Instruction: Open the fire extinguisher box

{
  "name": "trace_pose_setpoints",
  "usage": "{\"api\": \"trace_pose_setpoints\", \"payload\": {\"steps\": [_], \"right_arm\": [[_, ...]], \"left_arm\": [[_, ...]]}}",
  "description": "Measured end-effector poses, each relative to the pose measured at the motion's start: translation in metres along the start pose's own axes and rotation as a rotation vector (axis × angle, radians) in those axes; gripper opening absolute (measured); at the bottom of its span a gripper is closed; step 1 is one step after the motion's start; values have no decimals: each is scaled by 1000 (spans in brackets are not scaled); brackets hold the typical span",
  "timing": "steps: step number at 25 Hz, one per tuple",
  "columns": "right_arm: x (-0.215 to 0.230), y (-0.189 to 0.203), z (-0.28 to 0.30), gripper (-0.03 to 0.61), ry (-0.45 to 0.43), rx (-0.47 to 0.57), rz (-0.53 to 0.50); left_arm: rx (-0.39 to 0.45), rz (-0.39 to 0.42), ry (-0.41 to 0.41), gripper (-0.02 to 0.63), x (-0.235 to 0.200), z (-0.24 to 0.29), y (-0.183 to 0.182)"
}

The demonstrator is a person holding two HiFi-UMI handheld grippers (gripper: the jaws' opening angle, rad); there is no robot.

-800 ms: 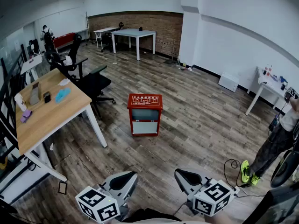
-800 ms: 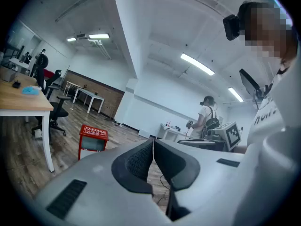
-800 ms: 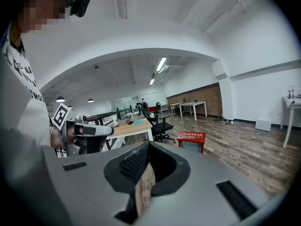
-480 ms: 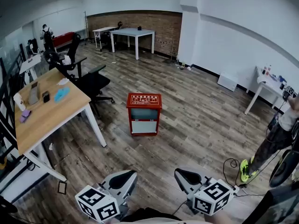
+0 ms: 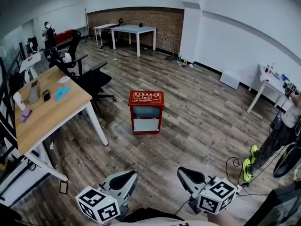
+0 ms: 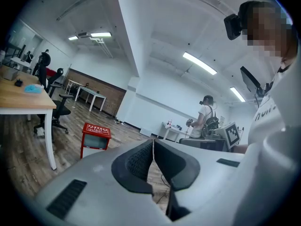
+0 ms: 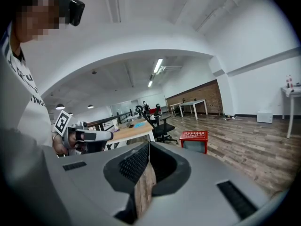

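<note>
head view shows the fire extinguisher box [image 5: 146, 112] standing upright on the wooden floor [image 5: 197, 126] in the middle of the room, well apart from both tools. the nearest furniture is the surface [image 5: 47, 112] to its left, with an office chair [image 5: 94, 81] behind that. nothing touches the box.

tool state:
- left tool [image 5: 128, 179]: jaws together, nothing between them. the left gripper view confirms that the pads meet at the tip [image 6: 153, 147].
- right tool [image 5: 188, 175]: jaws together, nothing between them. the right gripper view [image 7: 148, 147] shows only bare floor beyond the pads.

both tools are held low and close to the person's body and point roughly toward the box.

handling assessment (judgement):
- the box appears to be painted sheet metal: stiff, smooth and probably slippery under the pads.
- if extinguishers are inside, it is likely heavy and should not tip easily. an empty box may slide on the floor when pulled.
- the front carries a dark upper panel and a pale lower panel. the upper one may be glazed, so treat it as fragile and avoid pressing on it.
- the red top carries a printed label and may be a hinged lid.

where to take hold: no latch or handle can be made out from here. a thin free edge of the lid or front door is the probable grip point, and the other tool can steady the body.
</note>
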State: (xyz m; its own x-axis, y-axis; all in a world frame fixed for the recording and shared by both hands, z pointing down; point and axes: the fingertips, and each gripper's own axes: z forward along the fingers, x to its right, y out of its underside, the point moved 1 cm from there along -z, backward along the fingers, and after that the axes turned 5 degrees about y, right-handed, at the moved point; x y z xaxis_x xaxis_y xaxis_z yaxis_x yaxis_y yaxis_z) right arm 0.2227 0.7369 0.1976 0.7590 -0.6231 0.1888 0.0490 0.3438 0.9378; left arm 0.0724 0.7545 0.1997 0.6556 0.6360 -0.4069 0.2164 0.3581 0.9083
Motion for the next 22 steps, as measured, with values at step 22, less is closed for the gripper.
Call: {"api": "trace_pose_setpoints", "payload": {"steps": [22], "right_arm": [[-18,13,57,11,23,-28,13]], "left_arm": [[-1,-11,-22,14,-76,-21,-9]]}}
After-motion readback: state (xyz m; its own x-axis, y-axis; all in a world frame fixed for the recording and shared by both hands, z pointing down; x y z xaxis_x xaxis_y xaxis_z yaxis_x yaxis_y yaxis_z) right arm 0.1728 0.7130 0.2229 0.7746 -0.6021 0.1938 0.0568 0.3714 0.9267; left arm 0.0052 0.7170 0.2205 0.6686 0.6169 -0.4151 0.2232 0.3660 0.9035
